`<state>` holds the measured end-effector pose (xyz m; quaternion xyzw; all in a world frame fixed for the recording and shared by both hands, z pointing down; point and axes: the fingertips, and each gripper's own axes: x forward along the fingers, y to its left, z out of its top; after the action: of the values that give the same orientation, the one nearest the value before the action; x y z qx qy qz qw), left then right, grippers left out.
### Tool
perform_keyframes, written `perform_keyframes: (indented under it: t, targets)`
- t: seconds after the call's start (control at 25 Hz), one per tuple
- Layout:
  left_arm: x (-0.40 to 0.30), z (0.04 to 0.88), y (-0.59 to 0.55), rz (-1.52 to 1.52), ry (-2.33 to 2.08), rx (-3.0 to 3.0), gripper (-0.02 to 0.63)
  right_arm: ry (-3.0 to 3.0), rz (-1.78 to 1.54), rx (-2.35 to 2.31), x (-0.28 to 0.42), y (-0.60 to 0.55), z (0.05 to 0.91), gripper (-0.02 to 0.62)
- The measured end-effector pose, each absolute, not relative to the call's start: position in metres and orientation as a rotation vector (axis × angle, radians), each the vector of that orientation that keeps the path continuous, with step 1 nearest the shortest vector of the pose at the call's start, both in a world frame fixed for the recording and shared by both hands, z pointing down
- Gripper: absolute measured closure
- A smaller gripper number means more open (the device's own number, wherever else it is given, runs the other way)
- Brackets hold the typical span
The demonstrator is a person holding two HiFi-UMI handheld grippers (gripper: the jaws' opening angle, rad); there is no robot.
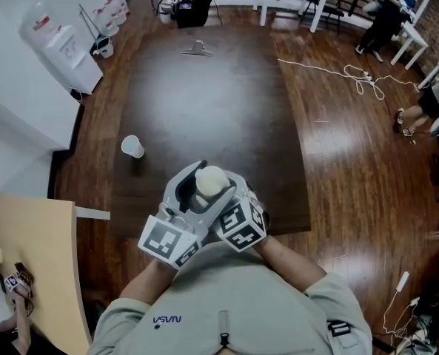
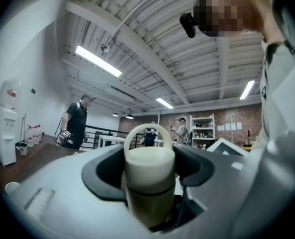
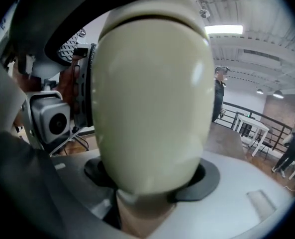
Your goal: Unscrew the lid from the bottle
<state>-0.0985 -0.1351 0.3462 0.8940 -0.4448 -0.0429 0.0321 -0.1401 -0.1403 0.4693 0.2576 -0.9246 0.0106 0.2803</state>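
A: At the table's near edge, 6 o'clock in the head view. How is the left gripper [image 1: 192, 191]?

B: Clenched on the cream bottle [image 1: 212, 181], pads on either side near the seam under the lid [image 2: 149, 158]. Loop handle [image 2: 148, 128] up top. The lid is on.

A: And the right gripper [image 1: 223, 196]?

B: Clamped on the same bottle from 3 o'clock. The cream body fills its view, and I can't tell which part it grips.

A: Where's the bottle?

B: Between both grippers, over the dark table [image 1: 204, 95], close to the person's chest.

A: Further out?

B: A paper cup [image 1: 132, 146] on the table at 10 o'clock. A water dispenser [image 1: 56, 46] well beyond it, at the wall.
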Motion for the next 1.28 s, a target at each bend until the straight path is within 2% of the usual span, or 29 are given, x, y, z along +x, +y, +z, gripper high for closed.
perform_keyframes:
  t: [0.28,0.36,0.44,0.92,1.28]
  targets:
    - [-0.094,0.347,-0.131,-0.164,-1.274,2.769,0.307,-2.476,0.051,0.648,-0.139,-0.137,0.471,0.296]
    - [-0.093,0.345,-0.128,-0.171,-1.194,2.804,0.266,-2.476,0.046,0.607,-0.14,-0.135,0.471,0.296]
    - [-0.094,0.343,-0.122,-0.184,-1.108,2.831,0.255,-2.483,0.034,0.535,-0.141,-0.131,0.47,0.296]
    - [-0.094,0.32,-0.075,-0.204,-0.379,2.976,0.255,-2.53,0.063,-0.439,-0.135,-0.033,0.451,0.296]
    - [-0.082,0.322,-0.064,-0.14,-0.194,3.016,0.302,-2.49,0.057,-0.565,-0.135,-0.019,0.45,0.296]
